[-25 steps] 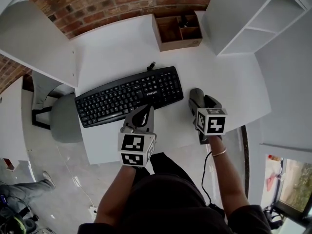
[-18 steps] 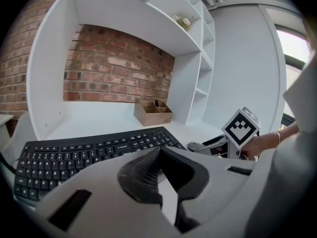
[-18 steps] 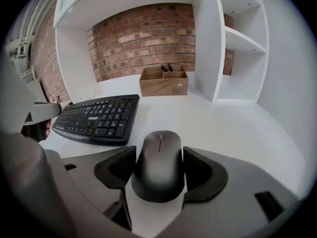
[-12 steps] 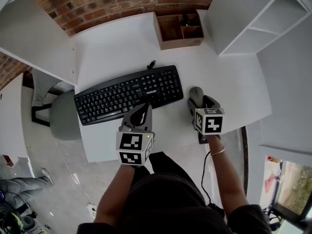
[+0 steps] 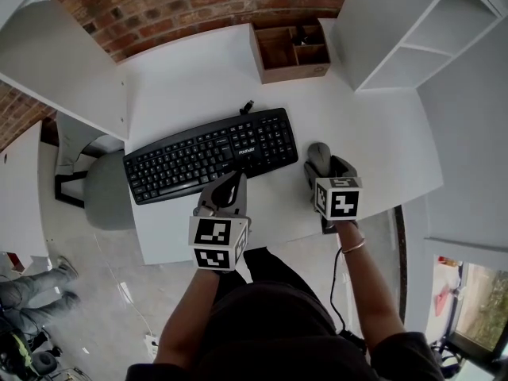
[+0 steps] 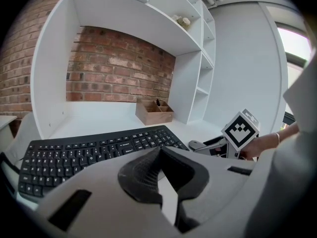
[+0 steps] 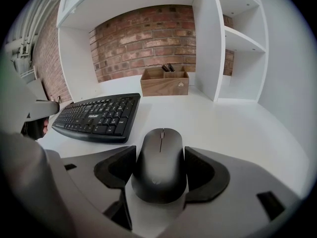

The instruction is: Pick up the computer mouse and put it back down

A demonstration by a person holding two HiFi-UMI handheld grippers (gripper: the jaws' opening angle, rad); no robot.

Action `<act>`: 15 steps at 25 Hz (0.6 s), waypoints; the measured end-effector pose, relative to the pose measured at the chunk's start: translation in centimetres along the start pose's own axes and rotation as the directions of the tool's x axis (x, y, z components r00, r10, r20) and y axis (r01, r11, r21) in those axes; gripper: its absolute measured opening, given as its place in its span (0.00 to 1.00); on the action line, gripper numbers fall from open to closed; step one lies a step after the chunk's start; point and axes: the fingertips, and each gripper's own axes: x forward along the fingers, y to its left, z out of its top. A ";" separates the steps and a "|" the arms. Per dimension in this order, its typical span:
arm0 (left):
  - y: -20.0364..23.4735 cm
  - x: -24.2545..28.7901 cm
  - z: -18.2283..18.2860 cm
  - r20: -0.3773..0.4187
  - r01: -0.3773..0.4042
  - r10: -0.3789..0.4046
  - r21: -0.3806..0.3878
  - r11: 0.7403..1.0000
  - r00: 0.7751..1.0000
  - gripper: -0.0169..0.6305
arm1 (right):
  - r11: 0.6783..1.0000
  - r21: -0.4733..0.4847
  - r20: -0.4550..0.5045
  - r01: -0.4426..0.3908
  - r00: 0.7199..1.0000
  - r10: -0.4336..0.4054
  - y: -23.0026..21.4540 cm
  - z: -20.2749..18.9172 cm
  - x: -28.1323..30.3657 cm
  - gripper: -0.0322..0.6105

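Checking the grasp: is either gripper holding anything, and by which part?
The right gripper holds the computer mouse by its two sides, toward the rear. The left gripper is shut, empty.

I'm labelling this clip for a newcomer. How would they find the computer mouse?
On the white desk, look right of the black keyboard. The computer mouse is the smooth dark oval between the pads of the right hand-held gripper, the only keyless black thing there.

A black plastic full-size keyboard (image 7: 99, 114) lies on the white desk (image 7: 223, 118) ahead and left of the jaws of the right gripper (image 7: 159, 157), with an open brown wooden organiser box (image 7: 165, 82) farther ahead near the red brick wall (image 7: 143, 38) and white shelving (image 7: 213, 38) ahead-right.
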 end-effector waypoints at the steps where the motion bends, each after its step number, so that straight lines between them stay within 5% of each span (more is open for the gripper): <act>1: 0.2 -0.1 0.0 0.000 -0.005 0.005 0.002 1.000 1.000 0.04 | 1.000 -0.006 0.003 0.005 1.000 -0.005 0.0 0.0 0.0 0.52; 8: 1.2 -0.8 0.4 0.006 -0.035 0.035 0.015 0.999 0.999 0.04 | 1.000 -0.026 0.036 -0.004 0.999 0.005 0.1 0.4 -0.6 0.52; 15: 1.6 -1.6 1.1 0.039 -0.055 0.055 0.018 0.998 0.998 0.04 | 1.000 -0.015 0.171 0.009 0.985 -0.007 0.2 3.4 -4.6 0.52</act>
